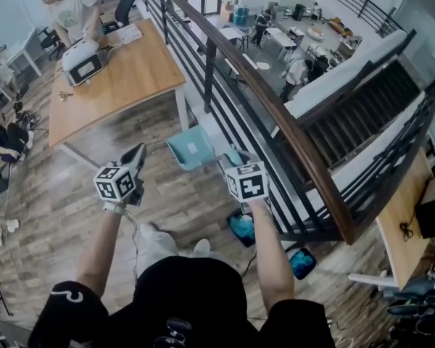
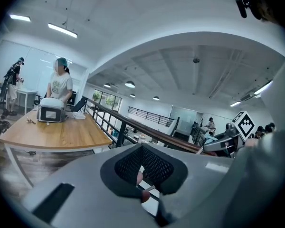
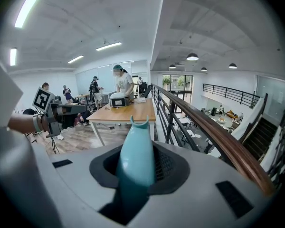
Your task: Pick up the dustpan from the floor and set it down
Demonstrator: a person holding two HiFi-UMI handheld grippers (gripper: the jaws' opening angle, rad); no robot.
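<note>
You're holding the dustpan (image 1: 191, 148) up off the wooden floor (image 1: 65, 194) right now, out in front of you and just beside the railing (image 1: 275, 107). The right gripper (image 1: 234, 159) is clamping down on its handle (image 3: 136, 160), with the jaws pressing on either side of it. The whole thing is a pale teal plastic. The pan is a squarish open tray with a white patch showing inside, and the handle is tapering toward a little notched tip that's poking out past the jaws in the right gripper view. Your left gripper (image 1: 135, 158) is hanging off to the side with its jaws together and nothing between them, pointing toward the table (image 1: 130, 78).
</note>
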